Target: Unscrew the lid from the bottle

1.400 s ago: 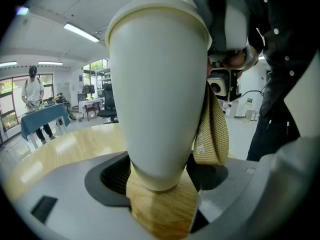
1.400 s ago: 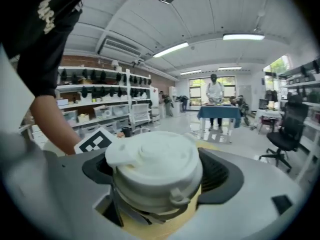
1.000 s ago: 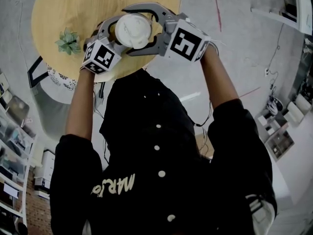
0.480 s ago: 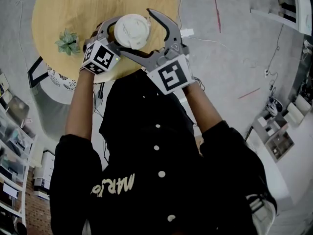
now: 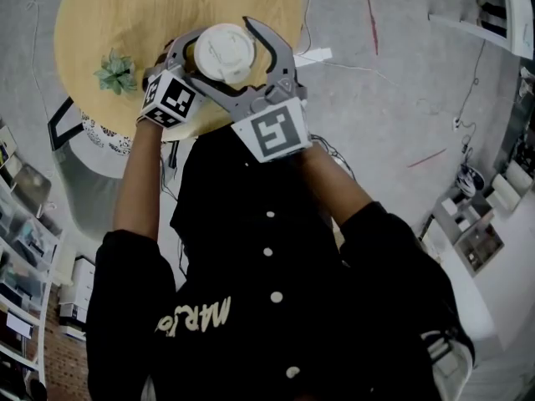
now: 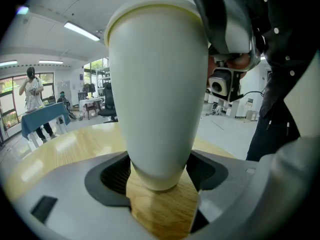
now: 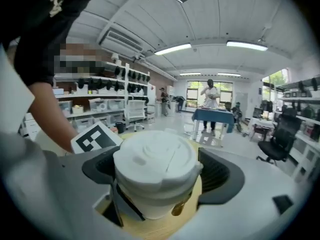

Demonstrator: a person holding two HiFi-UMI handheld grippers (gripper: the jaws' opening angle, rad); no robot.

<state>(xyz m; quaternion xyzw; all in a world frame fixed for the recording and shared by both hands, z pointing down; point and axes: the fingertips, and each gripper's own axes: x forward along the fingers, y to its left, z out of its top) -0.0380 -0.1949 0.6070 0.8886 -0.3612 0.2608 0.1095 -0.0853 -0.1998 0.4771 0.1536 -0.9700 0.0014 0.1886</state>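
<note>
A white bottle (image 6: 157,94) with a white lid (image 5: 221,48) stands on the round wooden table (image 5: 125,15). My left gripper (image 5: 205,61) is shut on the bottle's lower body, with both pads against it just above the table top (image 6: 160,171). My right gripper (image 5: 227,53) reaches in from the near side at lid height. Its jaws have just been closing with the lid (image 7: 157,159) between them, and the pads now sit against the lid's rim (image 7: 157,176). The bottle is upright.
A small green plant (image 5: 115,71) stands on the table to the left of the bottle. Cables (image 5: 313,57) lie on the grey floor to the right. People, a blue-covered table (image 7: 212,116) and office chairs stand far off in the room.
My right gripper has swung round the lid from the bottle's right side to the near side. Its jaws came off the lid midway and are snug on it again. The left gripper and bottle stayed put.
</note>
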